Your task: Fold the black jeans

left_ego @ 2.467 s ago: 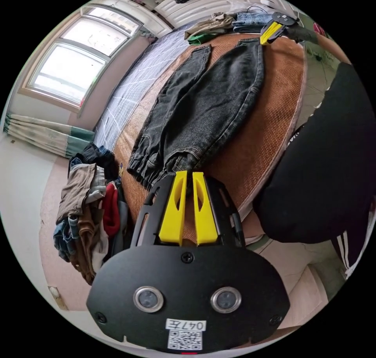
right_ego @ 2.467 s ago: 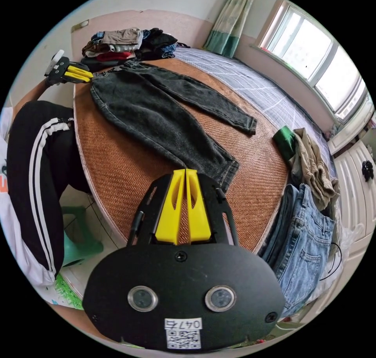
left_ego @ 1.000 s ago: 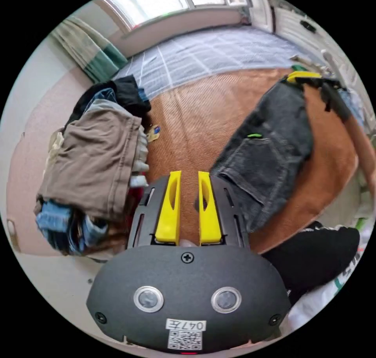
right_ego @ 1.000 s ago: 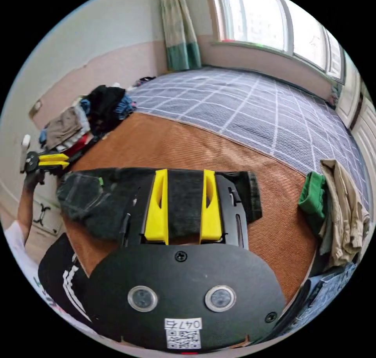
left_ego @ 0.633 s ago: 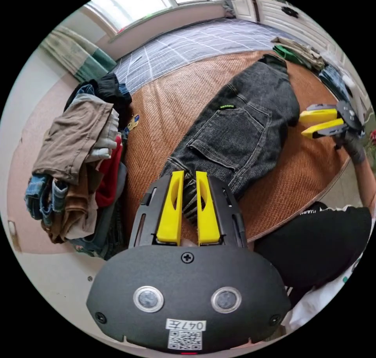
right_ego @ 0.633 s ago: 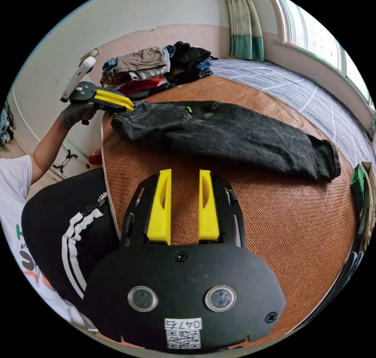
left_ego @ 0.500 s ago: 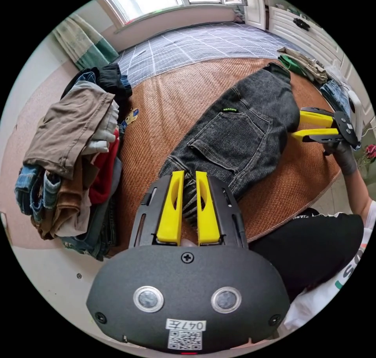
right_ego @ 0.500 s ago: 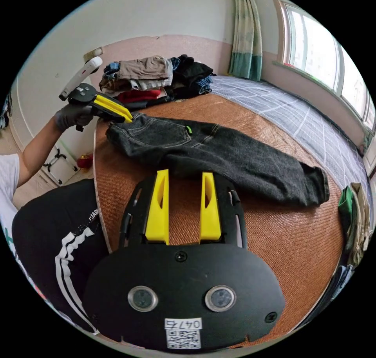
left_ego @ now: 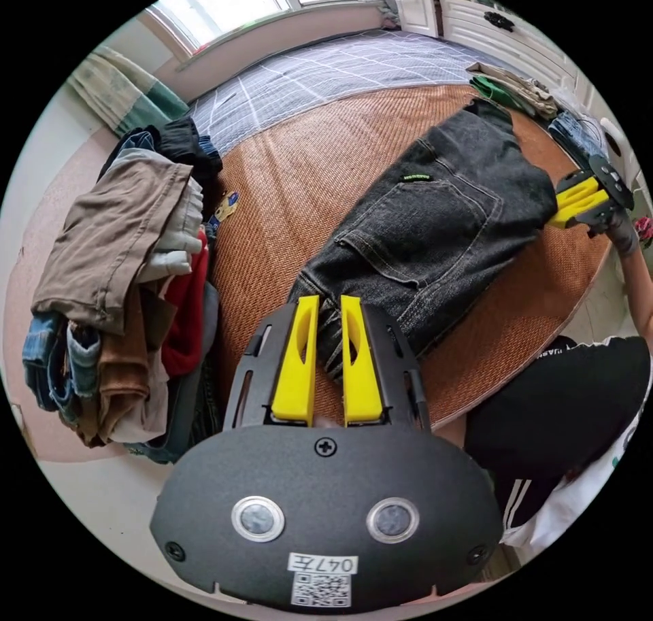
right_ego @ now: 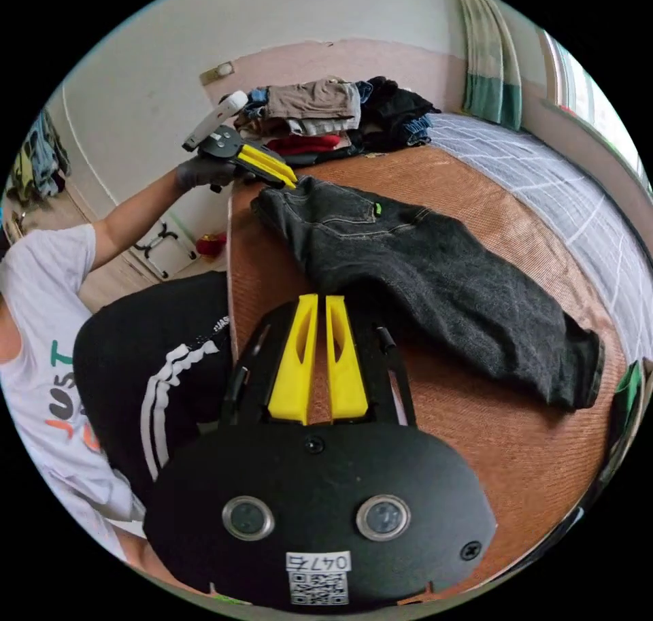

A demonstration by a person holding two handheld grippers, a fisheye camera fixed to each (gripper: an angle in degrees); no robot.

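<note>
A: Where do we have the black jeans (left_ego: 435, 233)?

B: Flat on the woven brown mat (left_ego: 306, 172) on the bed, legs folded one over the other into a single long strip. Back pocket faces up, small green tag at the waistband.

A: Left tool (left_ego: 328, 339)?

B: In the left gripper view we see its yellow jaws close together with the waistband edge of the jeans between them. Clamped on the denim. In the right gripper view the same tool (right_ego: 271, 165) sits at the waist end, held by a gloved hand (right_ego: 197, 171).

A: Right tool (right_ego: 318, 349)?

B: Jaws nearly together, narrow gap. In the right gripper view its tips sit at the near edge of the jeans, about mid-length. We cannot tell if any cloth is caught between them. In the left gripper view it (left_ego: 578, 203) is at the same edge of the jeans, jaws close.

A: Anything else around?

B: Pile of folded clothes (left_ego: 122, 288) just beyond the waist end, at the head of the mat. Grey checked bedsheet (left_ego: 320, 70) past the mat's far edge. More clothes (left_ego: 510, 90) near the cuff end. Person's black trousers with white stripes (right_ego: 163, 376) just beside the bed edge.
</note>
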